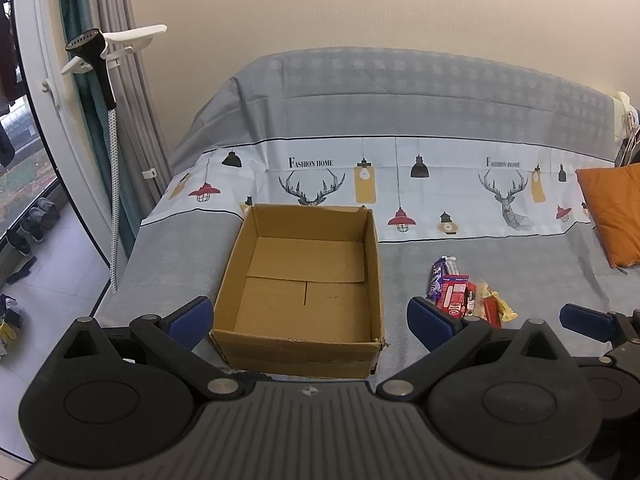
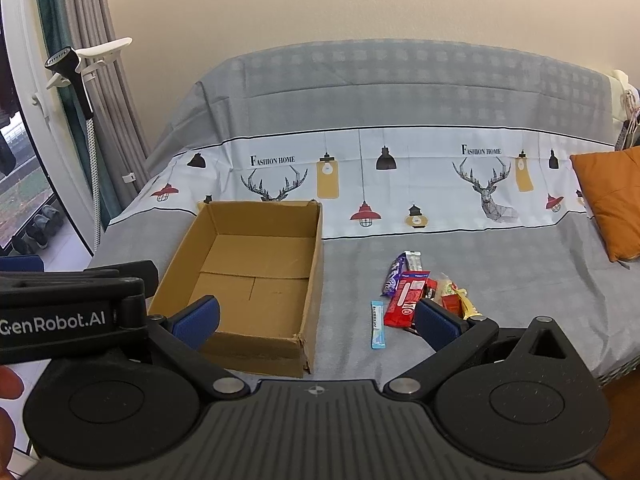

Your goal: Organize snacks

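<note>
Both grippers wide open, holding nothing — left gripper (image 1: 310,316) over the cardboard box (image 1: 304,280), right gripper (image 2: 318,320) near the snack pile (image 2: 424,292) on the bed cover (image 2: 520,280).

A bed or sofa covered by a grey sheet (image 2: 460,296) with a white band of printed deer heads and hanging lamps carries everything. An open, empty brown cardboard box (image 1: 304,280) (image 2: 248,276) sits on its left part, and to the right, apart from the box, lies a cluster of wrapped snacks (image 1: 466,294) (image 2: 424,292): a purple bar, a flat red pack, smaller red and yellow pieces. A slim light-blue sachet (image 2: 377,324) lies between box and cluster, and an orange cushion (image 2: 612,200) rests at the far right.
</note>
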